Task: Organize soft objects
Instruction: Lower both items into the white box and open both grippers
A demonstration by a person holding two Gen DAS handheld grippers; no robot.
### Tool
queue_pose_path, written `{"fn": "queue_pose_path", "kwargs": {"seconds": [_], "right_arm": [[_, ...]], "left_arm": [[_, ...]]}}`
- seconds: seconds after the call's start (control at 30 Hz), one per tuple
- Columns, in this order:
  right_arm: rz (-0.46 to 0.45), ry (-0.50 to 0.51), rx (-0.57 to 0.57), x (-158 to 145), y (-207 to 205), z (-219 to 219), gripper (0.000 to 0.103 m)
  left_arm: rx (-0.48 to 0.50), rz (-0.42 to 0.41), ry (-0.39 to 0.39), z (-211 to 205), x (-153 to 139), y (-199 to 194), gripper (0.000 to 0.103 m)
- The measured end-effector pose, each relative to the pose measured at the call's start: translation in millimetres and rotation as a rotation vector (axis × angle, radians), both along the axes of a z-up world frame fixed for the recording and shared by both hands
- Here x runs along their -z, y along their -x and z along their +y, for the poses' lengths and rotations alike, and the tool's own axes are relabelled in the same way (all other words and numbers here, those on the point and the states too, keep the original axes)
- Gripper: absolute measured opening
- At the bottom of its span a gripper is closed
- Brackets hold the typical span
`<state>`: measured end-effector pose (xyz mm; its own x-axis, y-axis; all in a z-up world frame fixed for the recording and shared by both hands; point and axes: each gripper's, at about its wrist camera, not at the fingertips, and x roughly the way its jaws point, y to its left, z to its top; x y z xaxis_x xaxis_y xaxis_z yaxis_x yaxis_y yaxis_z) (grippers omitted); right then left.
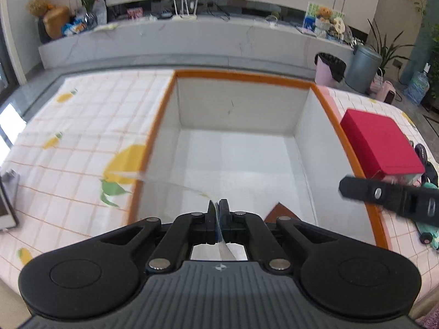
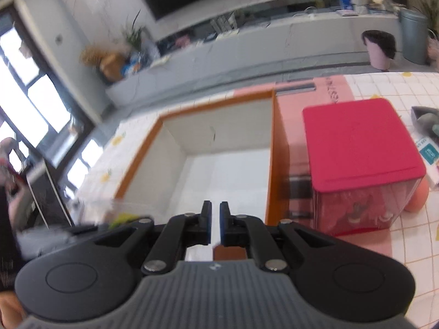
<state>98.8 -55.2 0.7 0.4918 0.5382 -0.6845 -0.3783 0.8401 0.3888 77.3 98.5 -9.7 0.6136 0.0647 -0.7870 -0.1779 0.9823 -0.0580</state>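
An open box with an orange rim (image 1: 241,76) and white inside stands on the checked cloth; it also shows in the right wrist view (image 2: 214,104). My left gripper (image 1: 218,205) is shut on a thin clear plastic bag (image 1: 164,182) that trails left over the box's near left corner. My right gripper (image 2: 215,209) hovers over the box's near edge, its jaws nearly closed with a narrow gap and nothing between them. It shows in the left wrist view (image 1: 354,187) at the right. The box looks empty inside.
A red-lidded box (image 2: 356,139) stands right of the orange box, also in the left wrist view (image 1: 378,142). A peach-coloured soft ball (image 2: 418,197) lies beside it. Dark and teal soft items (image 1: 428,181) lie at the right. A phone (image 1: 5,208) lies left.
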Motion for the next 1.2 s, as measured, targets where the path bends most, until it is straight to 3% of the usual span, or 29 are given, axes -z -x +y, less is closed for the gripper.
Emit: {"fn": "queue_pose_path", "kwargs": {"seconds": [0.2,0.33,0.47,0.53,0.6,0.7,0.87,1.1,1.2], "right_arm": [[0.05,0.07,-0.102,18.6,1.9,13.5,0.005],[0.025,0.119,-0.134,23.2,4.0,24.0,0.006],[0.013,0.142,-0.139,25.1,1.3,26.1,0.007],[0.013,0.141,-0.138,25.4,2.1,25.0,0.006],[0.012,0.143,-0.137,25.4,1.9,25.3,0.006],[0.002,0.155,-0.138,25.8,3.1,27.3,0.006],[0.001,0.153,-0.13,25.9,4.2,25.5,0.006],[0.003,0.149,-0.132,26.0,5.7,24.6,0.006],[0.005,0.147,-0.132,26.0,5.0,24.4,0.006]], "left_arm": [[0.002,0.083,-0.037,-5.2,21.3,-7.8,0.0],[-0.012,0.138,-0.039,-3.8,33.5,-9.7,0.0],[-0.04,0.123,-0.044,-3.2,34.8,-9.0,0.002],[-0.039,0.117,-0.021,-2.6,32.8,-7.9,0.015],[-0.021,0.104,0.016,-0.6,29.7,-7.8,0.043],[-0.021,0.041,0.065,2.5,21.3,0.0,0.065],[-0.009,-0.087,0.146,5.8,5.9,14.7,0.072],[0.111,-0.169,0.515,28.2,-3.1,17.6,0.078],[0.059,-0.168,0.529,36.4,-0.3,14.3,0.078]]}}
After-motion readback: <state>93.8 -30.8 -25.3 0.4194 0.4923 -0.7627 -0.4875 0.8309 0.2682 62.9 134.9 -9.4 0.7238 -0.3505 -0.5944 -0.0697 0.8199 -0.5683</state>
